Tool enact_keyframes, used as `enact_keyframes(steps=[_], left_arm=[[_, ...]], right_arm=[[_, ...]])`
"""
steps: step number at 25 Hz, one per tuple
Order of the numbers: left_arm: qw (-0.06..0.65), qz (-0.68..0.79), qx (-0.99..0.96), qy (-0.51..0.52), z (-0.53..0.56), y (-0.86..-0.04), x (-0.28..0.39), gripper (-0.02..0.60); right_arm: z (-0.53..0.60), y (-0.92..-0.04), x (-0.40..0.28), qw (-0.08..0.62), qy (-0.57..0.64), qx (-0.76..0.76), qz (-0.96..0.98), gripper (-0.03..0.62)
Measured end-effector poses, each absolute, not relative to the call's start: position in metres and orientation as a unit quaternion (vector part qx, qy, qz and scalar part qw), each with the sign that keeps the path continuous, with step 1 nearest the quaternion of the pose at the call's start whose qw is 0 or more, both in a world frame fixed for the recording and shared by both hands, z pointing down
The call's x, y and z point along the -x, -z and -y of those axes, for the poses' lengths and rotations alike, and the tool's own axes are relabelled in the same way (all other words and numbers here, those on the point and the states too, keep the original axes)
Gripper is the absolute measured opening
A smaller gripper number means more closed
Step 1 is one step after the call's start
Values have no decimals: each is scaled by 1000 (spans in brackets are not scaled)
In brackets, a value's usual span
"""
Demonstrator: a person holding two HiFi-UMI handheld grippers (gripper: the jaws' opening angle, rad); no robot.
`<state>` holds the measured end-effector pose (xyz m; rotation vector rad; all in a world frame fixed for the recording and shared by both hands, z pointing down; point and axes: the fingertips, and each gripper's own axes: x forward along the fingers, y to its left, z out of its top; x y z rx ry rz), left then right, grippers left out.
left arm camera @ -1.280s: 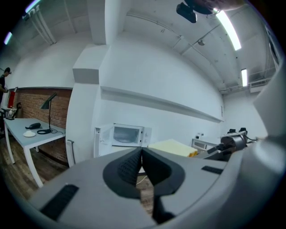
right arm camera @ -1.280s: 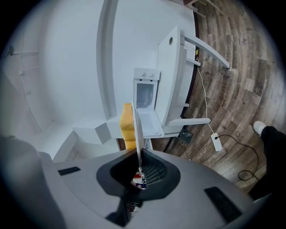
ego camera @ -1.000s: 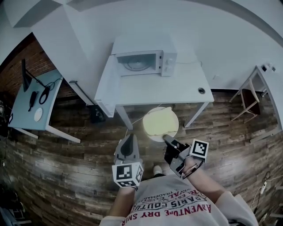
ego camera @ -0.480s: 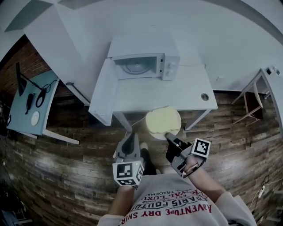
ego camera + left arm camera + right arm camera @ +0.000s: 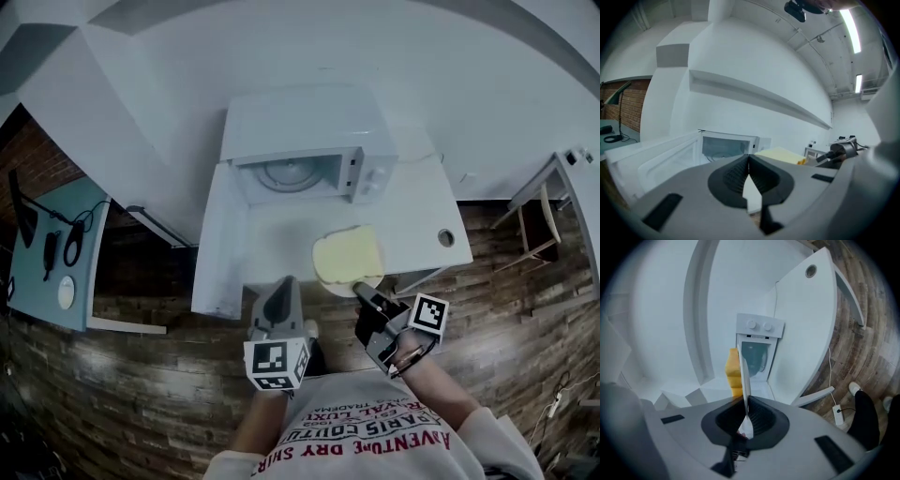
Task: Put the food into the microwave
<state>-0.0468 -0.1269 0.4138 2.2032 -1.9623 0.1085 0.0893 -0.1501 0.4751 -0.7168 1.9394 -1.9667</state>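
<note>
From the head view we see the microwave (image 5: pixel 309 131) standing at the back of the white tabletop (image 5: pixel 417 211), its door (image 5: pixel 217 244) swung open to the left and the turntable (image 5: pixel 286 173) showing inside. In front of it the plate (image 5: pixel 339 287) carries the food (image 5: pixel 349 253), a pale yellow slab, over the tabletop's near edge, outside the oven. The right claw (image 5: pixel 362 291) grips the plate's near rim, while the left claw (image 5: pixel 279 289), just beside it to the left, is pinched together with nothing in it. A blue side table (image 5: pixel 56 234) stands well apart at the left on the wooden floor (image 5: pixel 141 394). In the left gripper view we find the left claw (image 5: pixel 749 158) closed and empty, pointing at the open microwave (image 5: pixel 726 144), and the food (image 5: pixel 780 153) lies to its right. In the right gripper view, which is rolled on its side, the right claw (image 5: pixel 745 401) is clamped on the thin white edge of the plate (image 5: pixel 744 371), with the food (image 5: pixel 733 369) against the plate's left face and the microwave (image 5: pixel 758 352) straight ahead
</note>
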Motion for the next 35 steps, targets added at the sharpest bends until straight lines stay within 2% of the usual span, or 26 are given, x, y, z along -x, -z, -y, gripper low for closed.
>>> enact_keyframes(steps=[13, 24, 35], left_arm=[[105, 620, -776, -53, 262, -420, 117, 6], [120, 616, -776, -66, 301, -437, 127, 6], [145, 654, -738, -83, 335, -454, 144, 6]], right_arm=[[272, -489, -3, 154, 697, 281, -641, 23], [326, -513, 21, 149, 709, 292, -624, 25], [374, -554, 39, 97, 723, 281, -623, 25]])
